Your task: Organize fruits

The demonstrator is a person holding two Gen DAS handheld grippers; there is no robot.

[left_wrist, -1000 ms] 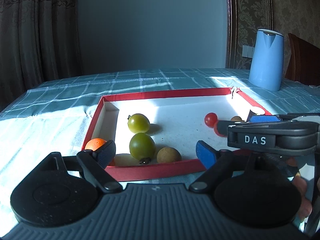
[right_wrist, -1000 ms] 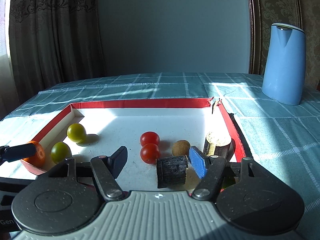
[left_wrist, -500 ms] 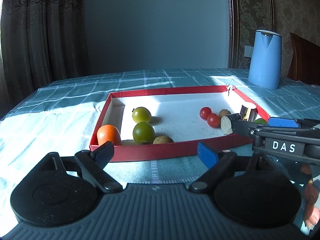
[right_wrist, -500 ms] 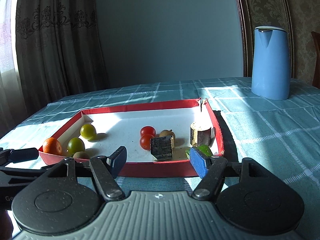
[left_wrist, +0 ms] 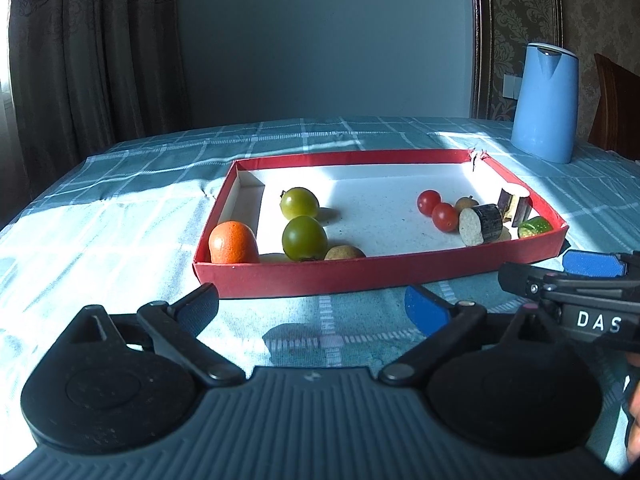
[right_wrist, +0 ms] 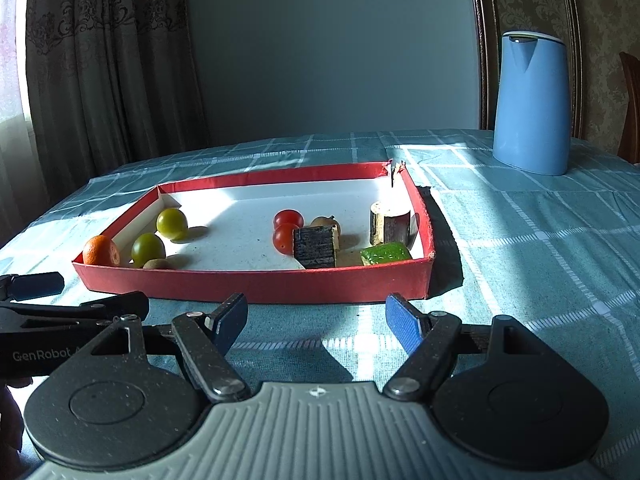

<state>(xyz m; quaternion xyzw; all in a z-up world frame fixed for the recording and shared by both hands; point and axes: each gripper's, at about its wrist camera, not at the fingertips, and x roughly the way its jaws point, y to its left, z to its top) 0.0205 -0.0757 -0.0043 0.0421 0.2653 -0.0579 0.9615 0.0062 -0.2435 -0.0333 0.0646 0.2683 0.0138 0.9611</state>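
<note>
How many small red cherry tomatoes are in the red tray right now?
2. Both small red cherry tomatoes sit touching, right of the tray's middle: one farther back, one nearer beside the dark cut chunk. More might hide behind it.

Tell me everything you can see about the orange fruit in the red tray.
The orange fruit is small, round, bright orange with a slightly dimpled skin, probably a mandarin. It sits whole in the near left corner of the red tray, against its walls. A green tomato lies just right of it, apparently not touching. No gripper holds it.

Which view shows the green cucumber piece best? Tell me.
The right wrist view: the green cucumber piece shows its whole glossy top in the red tray's near right corner. In the left wrist view it peeks over the tray wall.
</note>
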